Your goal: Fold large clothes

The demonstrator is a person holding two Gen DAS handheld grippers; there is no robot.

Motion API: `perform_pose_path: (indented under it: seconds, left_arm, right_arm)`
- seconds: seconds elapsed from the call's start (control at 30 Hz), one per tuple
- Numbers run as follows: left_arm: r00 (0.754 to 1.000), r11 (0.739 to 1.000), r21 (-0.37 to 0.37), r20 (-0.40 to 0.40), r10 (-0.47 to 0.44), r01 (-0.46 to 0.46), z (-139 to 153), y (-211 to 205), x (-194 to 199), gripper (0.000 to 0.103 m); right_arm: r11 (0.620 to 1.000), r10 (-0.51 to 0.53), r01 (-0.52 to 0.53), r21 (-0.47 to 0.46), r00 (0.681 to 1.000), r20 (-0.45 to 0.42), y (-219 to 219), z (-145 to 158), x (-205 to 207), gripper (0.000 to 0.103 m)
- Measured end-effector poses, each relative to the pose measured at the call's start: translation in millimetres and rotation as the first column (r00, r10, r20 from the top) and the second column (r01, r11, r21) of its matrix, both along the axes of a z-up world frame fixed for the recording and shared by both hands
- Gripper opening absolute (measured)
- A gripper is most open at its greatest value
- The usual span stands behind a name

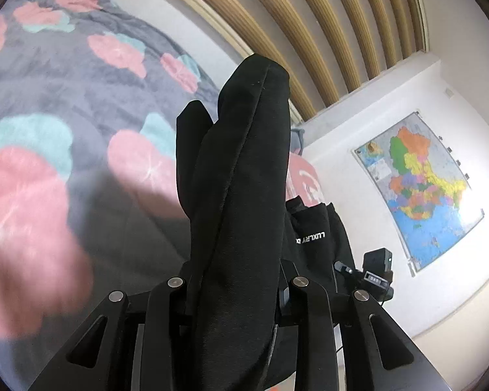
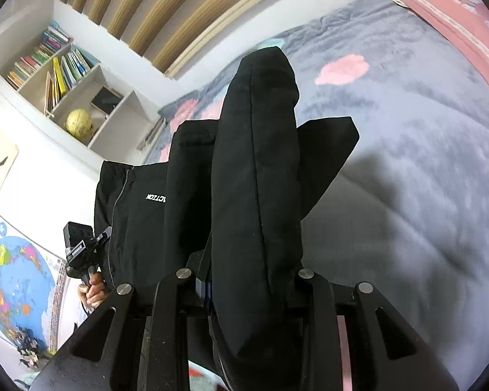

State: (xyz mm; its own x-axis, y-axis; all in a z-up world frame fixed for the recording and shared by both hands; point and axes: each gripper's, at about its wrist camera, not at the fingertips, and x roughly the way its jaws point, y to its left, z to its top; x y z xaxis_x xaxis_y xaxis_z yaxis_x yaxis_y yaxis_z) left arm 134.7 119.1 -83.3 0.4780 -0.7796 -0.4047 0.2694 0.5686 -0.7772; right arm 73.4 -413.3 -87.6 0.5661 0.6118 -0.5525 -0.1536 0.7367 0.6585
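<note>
A large black garment (image 1: 241,179) with white lettering is held up above the bed. My left gripper (image 1: 234,280) is shut on a thick bunched fold of it that fills the middle of the left wrist view. My right gripper (image 2: 244,273) is shut on another fold of the same garment (image 2: 254,179). The cloth hides the fingertips of both grippers. The garment's front with a zip hangs between the two grippers (image 2: 130,202). The right gripper shows in the left wrist view (image 1: 375,273), and the left one in the right wrist view (image 2: 81,247) with the person's hand.
The bed below carries a grey blanket (image 1: 65,81) with pink and teal flowers, also in the right wrist view (image 2: 407,150). A pink pillow (image 2: 456,13) lies at its head. A wall map (image 1: 420,182), a bookshelf (image 2: 65,75) and a slatted wooden headboard (image 1: 293,16) stand around.
</note>
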Motion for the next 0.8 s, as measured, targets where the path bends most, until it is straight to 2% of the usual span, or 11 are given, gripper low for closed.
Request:
perform_pose_path:
  seconds: [0.17,0.27,0.3,0.33,0.4,0.43,0.5,0.57,0.63,0.7,0.8]
  left_arm:
    - [0.995,0.999,0.03,-0.098,0.029,-0.027,-44,15,-14,0.03]
    - [0.977,0.993,0.099,-0.195,0.083,-0.064,-90,26,-6,0.037]
    - [0.965,0.993,0.087,-0.244,0.094,-0.074,-107,34,-4,0.039]
    - [0.949,0.995,0.023,-0.298,0.1,-0.098,-127,48,-3,0.045]
    - [0.935,0.986,-0.096,-0.342,0.098,-0.139,-149,69,-6,0.047]
    - [0.934,0.981,-0.116,-0.342,0.106,-0.153,-151,76,-8,0.047]
    - [0.936,0.98,-0.106,-0.33,0.126,-0.169,-148,87,-12,0.047]
    - [0.94,0.984,-0.033,-0.303,0.16,-0.178,-131,94,-17,0.047]
    - [0.957,0.977,0.116,-0.21,0.203,-0.182,-95,90,-23,0.046]
    - [0.972,0.948,0.255,-0.088,0.217,-0.189,-53,76,-29,0.046]
    - [0.988,0.922,0.353,0.053,0.147,-0.156,-4,36,-39,0.047]
  right_arm:
    - [1.0,0.001,-0.002,-0.008,0.996,-0.088,0,-35,-11,0.032]
    - [0.993,-0.065,0.047,-0.112,0.986,-0.157,1,-71,-1,0.037]
    - [0.986,-0.091,0.065,-0.151,0.981,-0.173,-3,-82,0,0.04]
    - [0.984,-0.112,0.081,-0.16,0.975,-0.193,-10,-95,0,0.043]
    - [0.99,-0.132,0.114,-0.087,0.964,-0.231,-25,-117,-3,0.048]
    - [0.989,-0.145,0.136,-0.055,0.959,-0.245,-33,-127,-7,0.054]
    - [0.986,-0.164,0.162,-0.025,0.954,-0.252,-41,-132,-13,0.059]
    - [0.981,-0.191,0.189,-0.034,0.948,-0.254,-51,-130,-22,0.065]
    - [0.969,-0.24,0.218,-0.114,0.942,-0.234,-55,-113,-33,0.066]
    - [0.931,-0.31,0.266,-0.249,0.938,-0.158,-53,-84,-41,0.066]
    - [0.888,-0.326,0.293,-0.353,0.945,-0.037,-30,-33,-49,0.066]
